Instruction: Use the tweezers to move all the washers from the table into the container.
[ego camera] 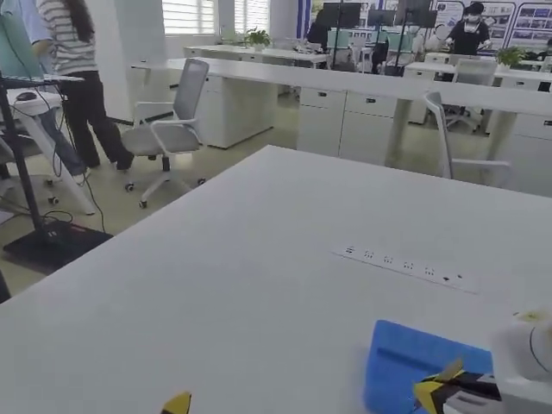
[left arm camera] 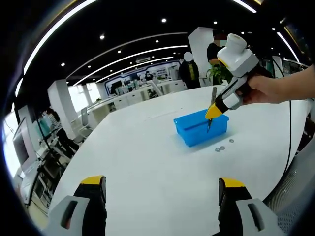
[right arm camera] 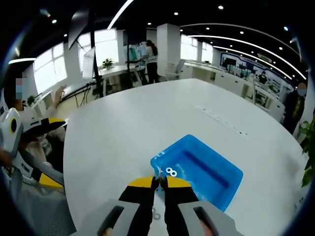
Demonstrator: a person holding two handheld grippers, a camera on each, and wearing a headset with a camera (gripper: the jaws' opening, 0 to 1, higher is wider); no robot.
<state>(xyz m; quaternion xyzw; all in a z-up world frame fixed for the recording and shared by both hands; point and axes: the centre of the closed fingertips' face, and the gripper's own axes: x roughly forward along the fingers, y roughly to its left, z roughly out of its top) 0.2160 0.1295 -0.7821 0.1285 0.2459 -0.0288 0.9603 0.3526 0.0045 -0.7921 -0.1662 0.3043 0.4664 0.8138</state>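
The fingers (right arm camera: 143,183) of the right gripper (right arm camera: 160,184) pinch the tweezers (left arm camera: 213,96) over the blue container (left arm camera: 197,132). The left gripper (left arm camera: 161,183) is open, holding nothing. 3 washers (left arm camera: 222,147) lie on the table (left arm camera: 147,162) just beside the container. The thin tips could slip and flick 1 away.

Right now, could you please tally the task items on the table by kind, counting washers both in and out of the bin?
small metal ring washers loose on the white table: 3
washers inside the blue rectangular plastic container: 2
blue rectangular plastic container: 1
thin metal tweezers: 1
Total: 7
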